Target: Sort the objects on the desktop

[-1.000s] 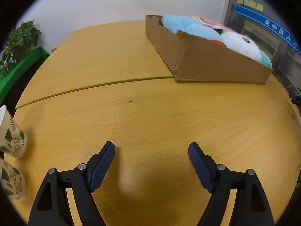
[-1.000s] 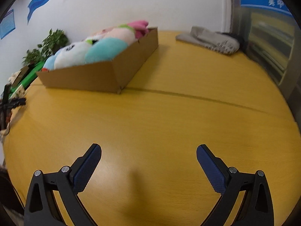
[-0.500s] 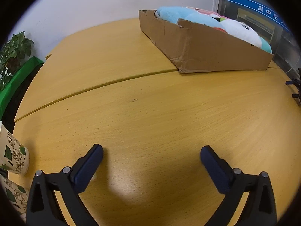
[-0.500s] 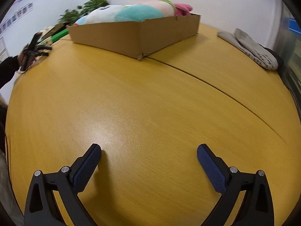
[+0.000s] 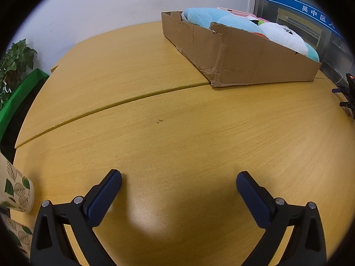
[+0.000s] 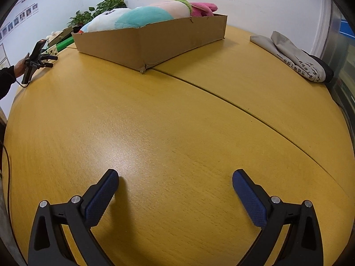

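Observation:
A brown cardboard box (image 5: 244, 62) stands at the far right of the wooden table (image 5: 155, 115), filled with plush toys (image 5: 221, 20) in blue, white and pink. The right wrist view shows the same box (image 6: 155, 42) at the far left with the plush toys (image 6: 144, 15) heaped above its rim. My left gripper (image 5: 178, 178) hangs open over bare tabletop, nothing between its blue pads. My right gripper (image 6: 175, 176) is open too, over bare wood. Two leaf-printed paper cups (image 5: 15, 190) stand at the left edge beside my left gripper.
A grey cloth bag (image 6: 295, 59) lies at the far right of the table. The other gripper (image 6: 35, 62), held by a hand in a dark sleeve, shows at the left edge. Potted plants (image 5: 13, 64) and a green board (image 5: 17, 97) stand beyond the table's left side.
My left gripper's fingers have spread wider. The right wrist view has rolled and swung, so the box now sits higher and further left, and the grey bag has come to the right.

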